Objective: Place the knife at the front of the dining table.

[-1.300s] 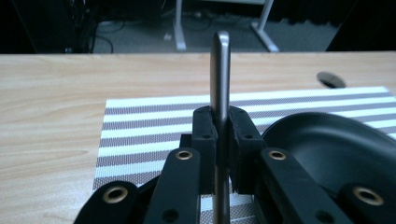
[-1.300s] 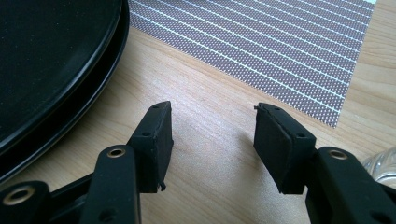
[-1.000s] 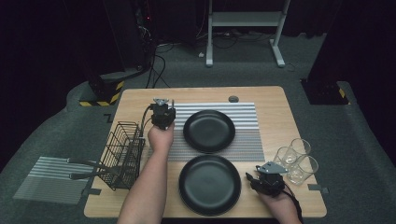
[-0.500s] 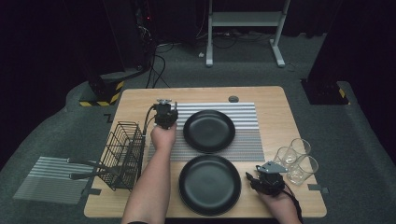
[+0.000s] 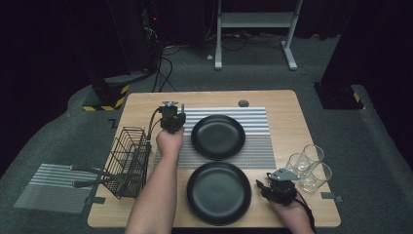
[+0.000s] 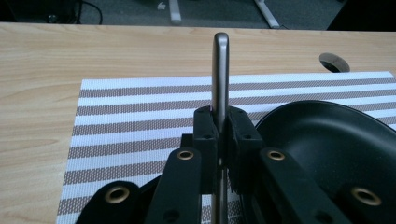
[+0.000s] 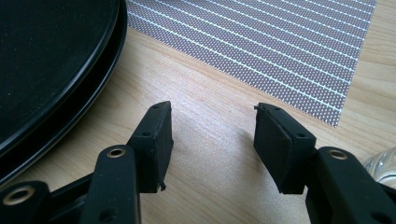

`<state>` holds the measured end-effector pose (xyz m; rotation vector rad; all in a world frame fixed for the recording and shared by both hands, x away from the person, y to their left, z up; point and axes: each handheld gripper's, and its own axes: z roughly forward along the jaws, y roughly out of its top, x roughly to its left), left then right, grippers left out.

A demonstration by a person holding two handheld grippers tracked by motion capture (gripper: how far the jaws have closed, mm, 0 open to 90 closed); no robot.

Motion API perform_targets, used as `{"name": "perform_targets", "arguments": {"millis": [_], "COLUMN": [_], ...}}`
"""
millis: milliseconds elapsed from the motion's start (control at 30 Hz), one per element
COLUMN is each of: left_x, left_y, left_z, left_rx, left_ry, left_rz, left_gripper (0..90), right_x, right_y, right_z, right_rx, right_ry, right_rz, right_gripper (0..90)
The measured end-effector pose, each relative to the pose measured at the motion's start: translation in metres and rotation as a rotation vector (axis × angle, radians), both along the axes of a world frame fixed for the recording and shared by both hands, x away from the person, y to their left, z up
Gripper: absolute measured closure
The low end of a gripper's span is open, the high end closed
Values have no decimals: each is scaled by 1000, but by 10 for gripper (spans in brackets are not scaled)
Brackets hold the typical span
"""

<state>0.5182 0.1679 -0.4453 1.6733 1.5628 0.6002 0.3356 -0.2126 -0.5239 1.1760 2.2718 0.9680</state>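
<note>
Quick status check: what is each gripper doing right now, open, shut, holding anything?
Left gripper: shut on a metal utensil handle, above the striped placemat.
Right gripper: open, holding nothing, over the table.

Both forearms are bare, with no sleeve on them. The left black two-jaw gripper has a dark, boxy body with a small round grey part on its top, and a black cable curves out from its left side. Its jaws are matte black arms with round brass-coloured rivets and small dark screws in the square pads. The right black two-jaw gripper carries a grey three-cornered plate on top, and a black cable trails along the wrist. Its black pads are flat, rectangular blocks.
</note>
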Motion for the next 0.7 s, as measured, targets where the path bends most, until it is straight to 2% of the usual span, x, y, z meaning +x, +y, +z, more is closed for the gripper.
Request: {"name": "perform_targets", "arguments": {"millis": [233,333,433,500,600,633,667,700], "left_x": [0,4,6,7,8,8,9,9], "left_y": [-1,0,-1,3,3,5,4,5], "left_z": [-6,-14,-19,-20,-23,-23,-24,-25], "left_rx": [-13,13,8,32,5,23,0,-3], "left_ry": [7,14,23,22,29,30,34,37], "left_rz": [10,-8,0,-15,-4,-17,-3,-4], "left_gripper": [833,833,833,833,832,832,832,832], "right_x": [0,0,0,0,0,0,0,1], "right_y": [1,1,1,1,1,1,1,0], "right_z": [0,0,0,0,0,0,0,0], "right_rx": [12,13,11,10,11,11,14,13], "right_ry": [-1,-1,-2,-3,-2,-1,0,-2], "right_rz": [-13,-13,-13,-13,-13,-10,-13,-10], "right_gripper": [465,466,466,466,466,466,466,467]}}
